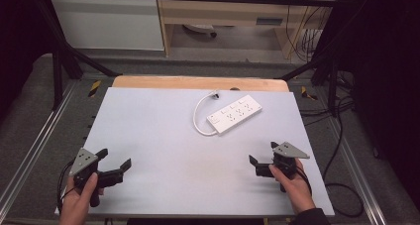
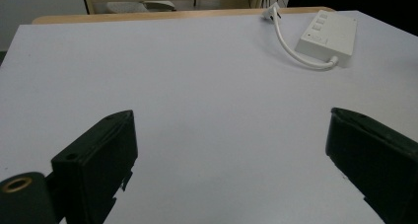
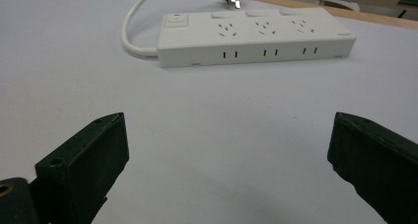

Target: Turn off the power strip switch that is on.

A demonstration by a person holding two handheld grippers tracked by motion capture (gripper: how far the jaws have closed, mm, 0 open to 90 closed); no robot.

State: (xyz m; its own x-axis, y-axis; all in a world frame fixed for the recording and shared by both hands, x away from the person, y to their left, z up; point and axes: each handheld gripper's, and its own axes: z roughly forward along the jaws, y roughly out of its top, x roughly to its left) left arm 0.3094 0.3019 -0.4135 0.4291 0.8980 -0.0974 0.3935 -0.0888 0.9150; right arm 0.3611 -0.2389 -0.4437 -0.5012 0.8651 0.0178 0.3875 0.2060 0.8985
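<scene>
Left gripper (image 1: 116, 161), right gripper (image 1: 263, 153): jaws wide, empty | power strip (image 1: 234, 114) well apart | risk: snagging cord (image 1: 198, 117), dragging strip off grasp line

The high view looks forward and down from above the near edge, taking in the whole tabletop (image 1: 163, 136). Each tool's camera sits low and close, facing toward twelve o'clock along its jaws. All three share the white power strip (image 1: 234, 114), nearest in the right gripper view.
</scene>
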